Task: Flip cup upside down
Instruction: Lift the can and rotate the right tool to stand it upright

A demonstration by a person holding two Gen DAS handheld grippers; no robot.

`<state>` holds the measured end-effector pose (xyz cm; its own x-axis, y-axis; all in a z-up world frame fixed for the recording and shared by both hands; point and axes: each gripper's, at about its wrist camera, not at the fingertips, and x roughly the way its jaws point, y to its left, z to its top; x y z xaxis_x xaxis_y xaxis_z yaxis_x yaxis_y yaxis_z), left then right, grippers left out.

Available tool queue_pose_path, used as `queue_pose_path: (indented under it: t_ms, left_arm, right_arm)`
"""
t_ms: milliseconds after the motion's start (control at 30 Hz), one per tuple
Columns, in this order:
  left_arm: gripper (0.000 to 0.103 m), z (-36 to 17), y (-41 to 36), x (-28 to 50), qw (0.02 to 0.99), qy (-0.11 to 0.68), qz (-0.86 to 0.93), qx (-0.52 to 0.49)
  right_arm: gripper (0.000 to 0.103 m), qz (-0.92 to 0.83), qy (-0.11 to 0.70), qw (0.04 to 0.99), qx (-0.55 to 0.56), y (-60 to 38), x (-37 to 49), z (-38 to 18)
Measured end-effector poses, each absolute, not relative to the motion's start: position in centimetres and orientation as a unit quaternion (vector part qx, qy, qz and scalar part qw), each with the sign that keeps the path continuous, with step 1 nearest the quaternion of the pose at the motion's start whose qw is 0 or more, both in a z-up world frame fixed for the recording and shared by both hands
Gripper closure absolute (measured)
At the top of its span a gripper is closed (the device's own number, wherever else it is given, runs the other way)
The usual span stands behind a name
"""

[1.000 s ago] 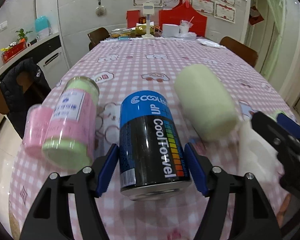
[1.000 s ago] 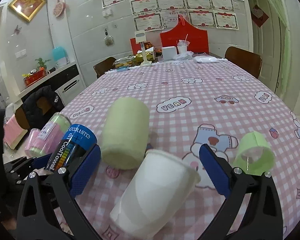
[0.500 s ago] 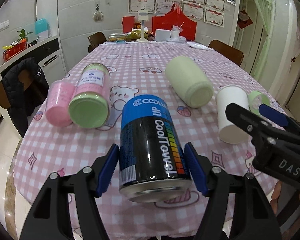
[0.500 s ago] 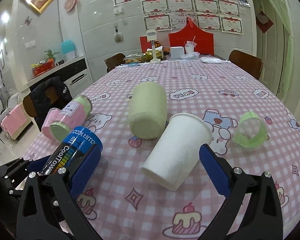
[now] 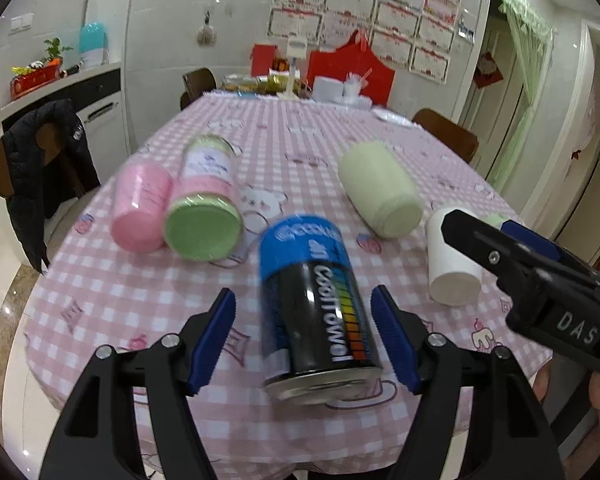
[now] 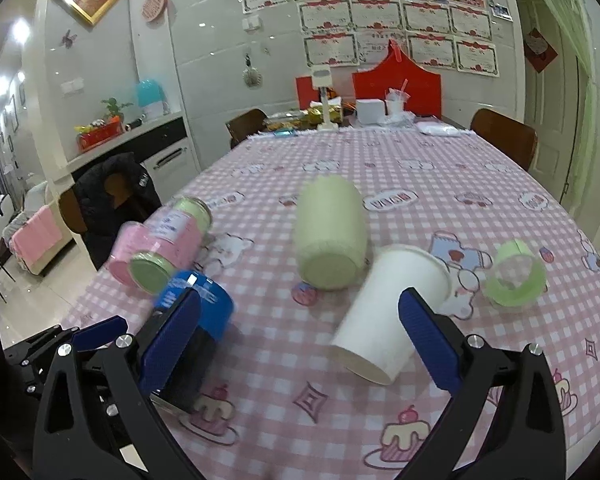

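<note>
**Left fingers let go of the can**

The left gripper (image 5: 304, 338) has opened: its blue fingers (image 5: 214, 338), clamped on the blue-and-black can (image 5: 318, 308) half a second ago, now stand apart from it on both sides. The can has tipped, its top leaning toward 11 o'clock, and looks blurred. The white paper cup (image 6: 392, 312) now lies on the counter (image 6: 420, 176), farther from the right gripper (image 6: 300, 344), rim toward 1 o'clock.

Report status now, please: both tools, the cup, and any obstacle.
Left tool open around the blue-black can, pads clear. Right tool open, empty. White paper cup already upside down. Pale green roll close behind.
</note>
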<state>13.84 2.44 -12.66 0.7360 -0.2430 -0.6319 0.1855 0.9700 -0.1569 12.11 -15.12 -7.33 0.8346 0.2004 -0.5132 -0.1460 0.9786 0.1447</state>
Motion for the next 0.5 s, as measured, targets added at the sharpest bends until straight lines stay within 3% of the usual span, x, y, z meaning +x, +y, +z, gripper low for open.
queue_pose_path:
  t_ms: [500]
  left_arm:
    - [0.033, -12.0, 10.3, 15.7, 0.936, 0.337, -0.055, -0.084]
  right_arm:
    - [0.008, 0.173, 0.391, 0.899, 0.097, -9.9, 17.3, -10.1]
